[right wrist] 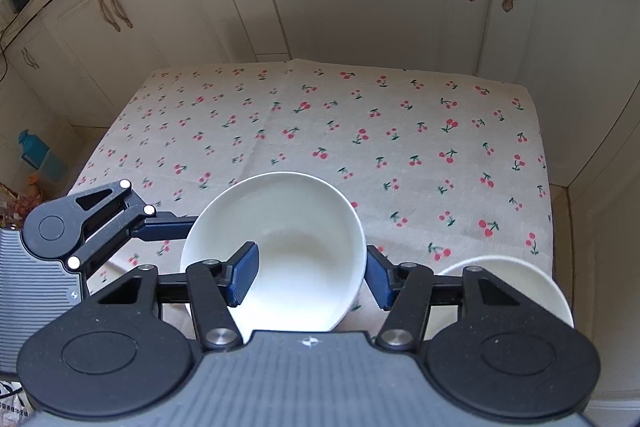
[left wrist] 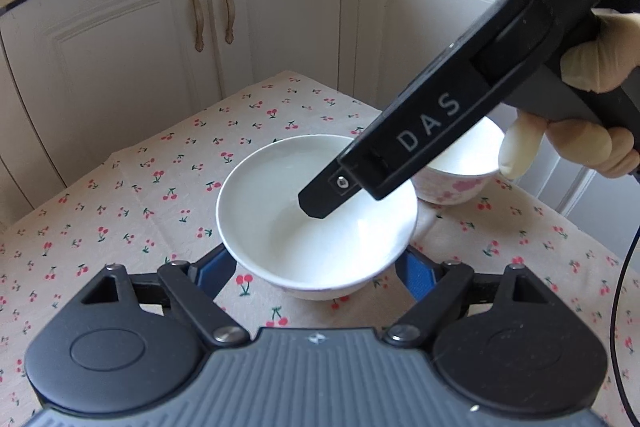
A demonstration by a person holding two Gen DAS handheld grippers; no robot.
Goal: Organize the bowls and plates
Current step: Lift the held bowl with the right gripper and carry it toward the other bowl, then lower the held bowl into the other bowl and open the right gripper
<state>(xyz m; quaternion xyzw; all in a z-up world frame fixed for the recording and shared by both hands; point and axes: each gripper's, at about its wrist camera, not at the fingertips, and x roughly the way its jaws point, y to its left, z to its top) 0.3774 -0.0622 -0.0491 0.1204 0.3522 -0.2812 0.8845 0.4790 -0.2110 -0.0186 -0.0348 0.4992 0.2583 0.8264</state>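
Straddling the white bowl's (right wrist: 276, 251) wall with my right gripper (right wrist: 308, 273), jaws apart, to lift it; left gripper (left wrist: 316, 273) brackets it, wide open, holding nothing.

I count two round white ceramic bowls: a plain one (right wrist: 276, 251) at lower centre of my right wrist frame, and one with pink flowers outside (right wrist: 516, 287) at lower right. One cherry-print beige tablecloth (right wrist: 340, 131) fills mid-frame.
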